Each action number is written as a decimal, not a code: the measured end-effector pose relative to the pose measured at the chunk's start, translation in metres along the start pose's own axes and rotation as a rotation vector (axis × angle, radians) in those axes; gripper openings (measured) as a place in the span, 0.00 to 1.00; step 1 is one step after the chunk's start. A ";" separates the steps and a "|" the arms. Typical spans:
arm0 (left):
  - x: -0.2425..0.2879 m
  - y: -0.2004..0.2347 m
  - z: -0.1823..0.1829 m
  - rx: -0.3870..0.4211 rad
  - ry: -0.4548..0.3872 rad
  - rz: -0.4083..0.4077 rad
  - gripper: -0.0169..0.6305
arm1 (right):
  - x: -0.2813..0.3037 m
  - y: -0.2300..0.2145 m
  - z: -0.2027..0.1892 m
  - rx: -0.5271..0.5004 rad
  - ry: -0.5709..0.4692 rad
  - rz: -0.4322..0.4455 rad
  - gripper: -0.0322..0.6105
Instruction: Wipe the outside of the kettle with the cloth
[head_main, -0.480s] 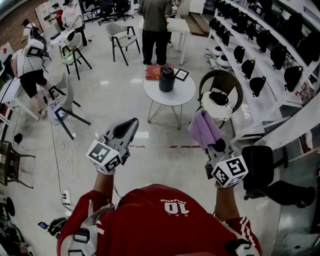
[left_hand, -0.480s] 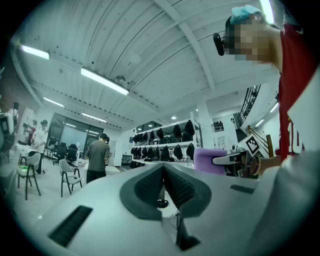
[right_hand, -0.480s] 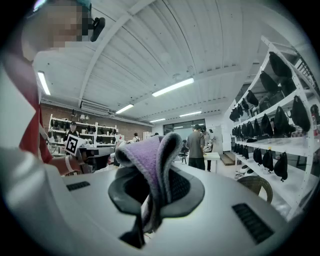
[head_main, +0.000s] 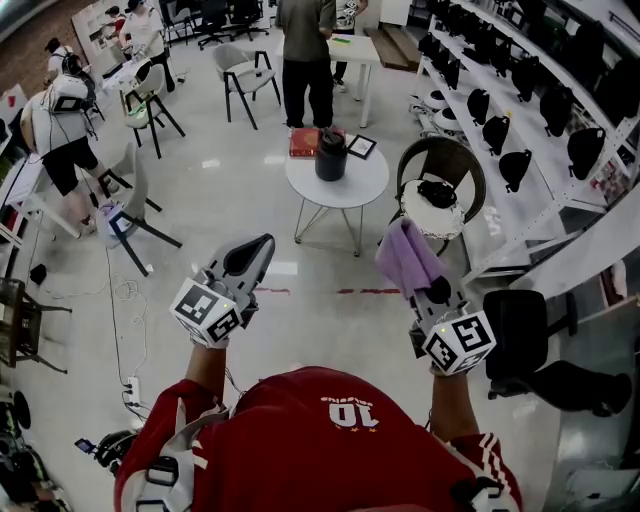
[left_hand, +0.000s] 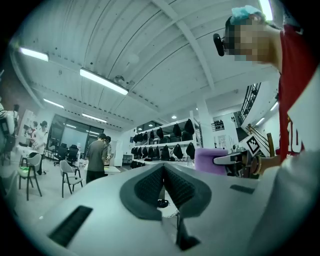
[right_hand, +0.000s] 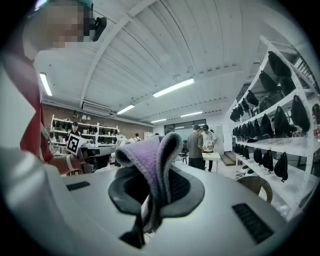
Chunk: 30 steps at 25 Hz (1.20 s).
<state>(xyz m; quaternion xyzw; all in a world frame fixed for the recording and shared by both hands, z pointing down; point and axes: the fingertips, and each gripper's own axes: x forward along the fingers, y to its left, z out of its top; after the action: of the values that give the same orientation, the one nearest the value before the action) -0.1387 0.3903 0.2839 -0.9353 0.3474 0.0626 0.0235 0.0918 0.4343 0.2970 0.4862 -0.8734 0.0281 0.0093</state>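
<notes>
- Near left: left gripper, held up, its marker cube facing the wearer.
- Near right: right gripper, with a purple cloth standing up out of its jaws.
- Far centre: round white table bearing a black kettle, a red book just left of it and a small framed picture just right.
- Right of the table: wicker chair.
- Far beyond: standing person.
- Right wall: shelves of dark items.

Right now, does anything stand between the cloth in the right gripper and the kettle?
Nothing visible does. Bare floor lies between the right gripper, shut on the cloth, and the round table bearing the kettle. The wicker chair stands to the side.
</notes>
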 end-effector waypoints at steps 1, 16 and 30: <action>0.001 -0.002 0.000 0.002 0.002 0.000 0.04 | -0.001 -0.001 -0.001 -0.001 -0.005 0.001 0.12; 0.014 -0.035 -0.011 0.002 0.054 0.022 0.04 | -0.026 -0.018 -0.009 0.097 -0.056 0.082 0.12; 0.028 -0.037 -0.035 -0.014 0.066 0.032 0.04 | -0.013 -0.017 -0.042 0.120 -0.013 0.164 0.12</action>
<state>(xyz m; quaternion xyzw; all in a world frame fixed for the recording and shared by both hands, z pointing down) -0.0904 0.3969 0.3152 -0.9313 0.3625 0.0345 0.0047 0.1130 0.4390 0.3387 0.4131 -0.9069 0.0779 -0.0282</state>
